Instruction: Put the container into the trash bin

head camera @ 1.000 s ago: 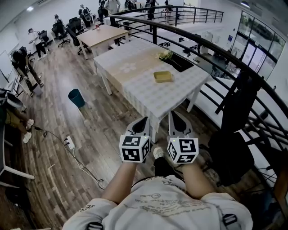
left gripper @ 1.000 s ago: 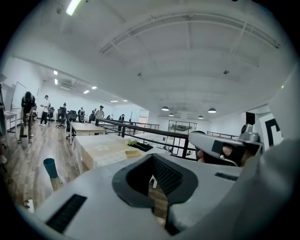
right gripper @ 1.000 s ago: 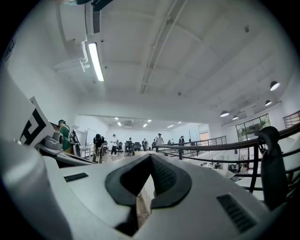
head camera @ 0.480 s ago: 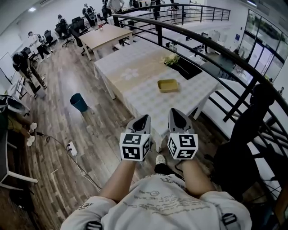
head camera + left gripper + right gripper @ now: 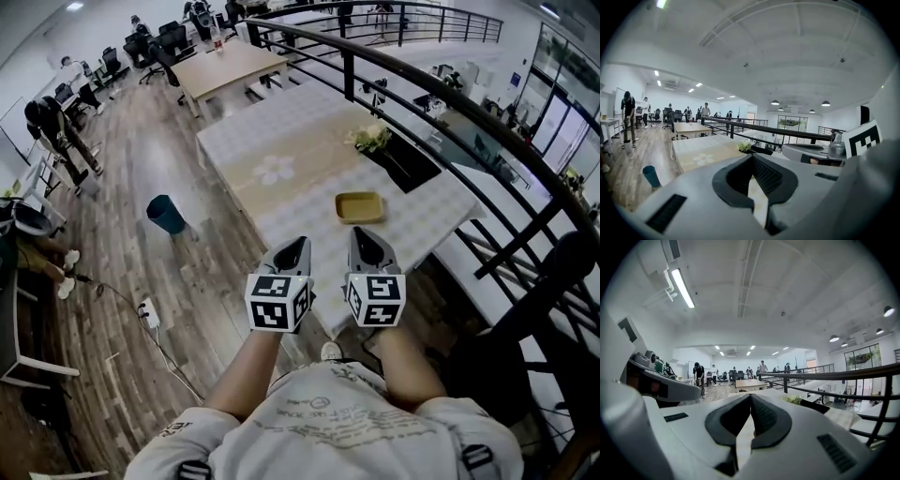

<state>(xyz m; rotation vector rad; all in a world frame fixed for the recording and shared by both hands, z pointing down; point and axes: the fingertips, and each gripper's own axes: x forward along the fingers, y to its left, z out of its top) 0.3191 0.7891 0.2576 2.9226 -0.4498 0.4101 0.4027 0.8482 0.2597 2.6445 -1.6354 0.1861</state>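
wood-plank floor surrounds a long bench under a pale checked cloth. toward the bench's near end lies the container, a shallow mustard-yellow rectangular tray with rounded corners. the teal trash bin stands on the floor left of the bench, well apart. at the bench's near edge, the left claw and right claw are each pressed together on nothing.

Counter near corner is hidden behind left tongs and right tongs. Container and trash bin insides too small to read. Gripper views: tongs' bodies block the container.
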